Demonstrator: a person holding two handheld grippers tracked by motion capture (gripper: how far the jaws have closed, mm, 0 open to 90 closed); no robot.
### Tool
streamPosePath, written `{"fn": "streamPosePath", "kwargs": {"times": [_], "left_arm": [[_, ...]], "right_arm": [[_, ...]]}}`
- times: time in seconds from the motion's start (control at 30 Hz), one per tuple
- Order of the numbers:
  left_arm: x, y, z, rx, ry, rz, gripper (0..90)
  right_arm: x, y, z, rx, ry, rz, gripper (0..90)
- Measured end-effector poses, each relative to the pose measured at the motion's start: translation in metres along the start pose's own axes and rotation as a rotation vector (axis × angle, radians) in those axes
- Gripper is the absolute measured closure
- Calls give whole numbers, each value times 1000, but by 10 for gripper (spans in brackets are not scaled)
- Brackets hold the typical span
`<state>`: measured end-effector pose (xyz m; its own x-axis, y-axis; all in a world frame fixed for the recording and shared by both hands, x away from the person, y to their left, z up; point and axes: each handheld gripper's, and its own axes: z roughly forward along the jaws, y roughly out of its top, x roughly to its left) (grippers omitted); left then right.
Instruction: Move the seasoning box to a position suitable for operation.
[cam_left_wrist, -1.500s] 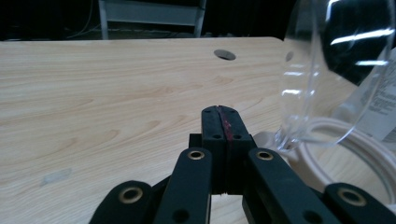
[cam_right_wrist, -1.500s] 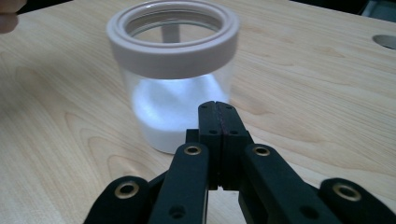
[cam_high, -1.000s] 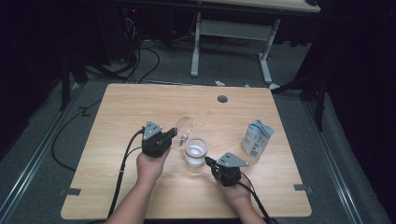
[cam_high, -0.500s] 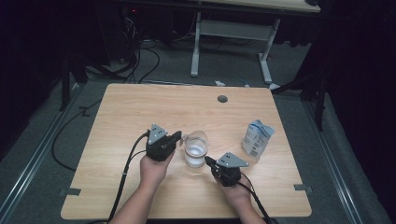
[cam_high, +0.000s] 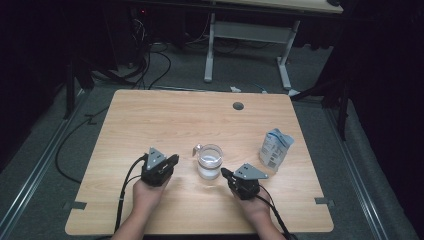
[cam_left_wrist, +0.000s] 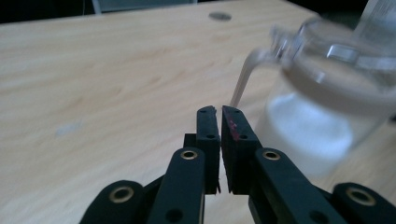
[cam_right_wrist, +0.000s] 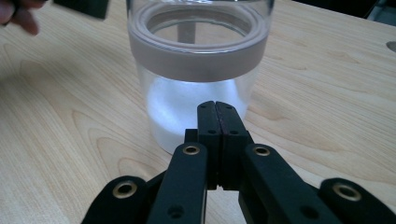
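Note:
A clear glass jar (cam_high: 209, 161) with white powder in its lower part stands at the table's middle, its hinged lid down. In the left gripper view the jar (cam_left_wrist: 317, 116) is close on the right, with its wire clasp (cam_left_wrist: 243, 79) just beyond my jaws. My left gripper (cam_high: 173, 160) (cam_left_wrist: 218, 109) is left of the jar; its jaws have just been opening to a thin slit, with nothing between them. My right gripper (cam_high: 224, 173) (cam_right_wrist: 215, 105) is shut and empty, pointing at the jar's (cam_right_wrist: 196, 60) wall from close by.
A blue and white pouch (cam_high: 274, 149) stands upright to the right of the jar. A round cable hole (cam_high: 238, 106) is near the table's far edge. Bare wood (cam_high: 150, 125) spreads to the left and behind the jar.
The jar's lid, raised a second ago beside my left gripper, now lies down on the jar. My left gripper has drawn back toward the person and lower. The right gripper has stayed put.

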<state>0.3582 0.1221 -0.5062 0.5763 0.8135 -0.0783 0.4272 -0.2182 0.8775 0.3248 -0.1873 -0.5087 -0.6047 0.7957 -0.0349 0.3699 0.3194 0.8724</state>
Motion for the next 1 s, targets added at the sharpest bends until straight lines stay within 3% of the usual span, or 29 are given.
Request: {"fn": "streamPosePath", "kwargs": {"times": [0.1, 0.17, 0.37, 0.6, 1.0], "left_arm": [[10, -15, -13, 25, 10, 8, 747], [17, -22, -24, 19, 53, 26, 675], [41, -34, -48, 38, 89, 2, 536], [55, -47, -50, 56, 108, -30, 518], [53, -47, -52, 35, 102, -29, 514]], "right_arm": [[-3, 0, -1, -7, -9, 9, 899], [-5, 1, 0, -9, -15, 16, 899], [-12, 3, 4, -9, -35, 36, 896], [-20, 12, 14, 1, -72, 48, 896], [-23, 24, 21, 3, -78, 40, 898]]}}
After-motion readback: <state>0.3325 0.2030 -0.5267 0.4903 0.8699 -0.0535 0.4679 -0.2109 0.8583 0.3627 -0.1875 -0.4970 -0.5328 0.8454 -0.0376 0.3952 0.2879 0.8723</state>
